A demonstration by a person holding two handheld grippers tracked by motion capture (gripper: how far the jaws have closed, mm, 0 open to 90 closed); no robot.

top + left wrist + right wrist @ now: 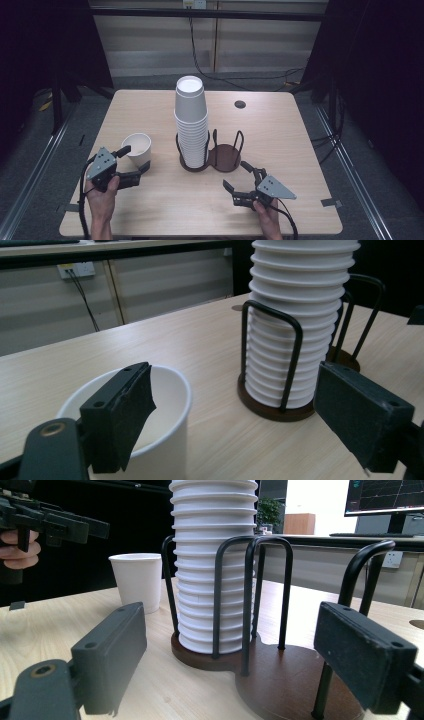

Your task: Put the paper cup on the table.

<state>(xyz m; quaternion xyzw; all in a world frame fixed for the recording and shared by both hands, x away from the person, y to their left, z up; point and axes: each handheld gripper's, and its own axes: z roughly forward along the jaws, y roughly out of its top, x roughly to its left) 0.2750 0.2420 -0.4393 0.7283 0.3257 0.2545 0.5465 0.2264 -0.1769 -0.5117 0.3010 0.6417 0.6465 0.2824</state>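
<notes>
I have the left gripper (131,162) spread wide around the single paper cup (137,148), which stands upright near the counter's (280,125) left edge: one pad sits over the rim, the other is well clear, so nothing is pinched yet. That straddle looks meant for a wall grip. The right gripper (238,176) also hangs open, empty, near the front edge, facing the two-ring holder (220,157), probably to steady it. The cup stack (191,125) fills the holder's left ring; the right ring is bare.
</notes>
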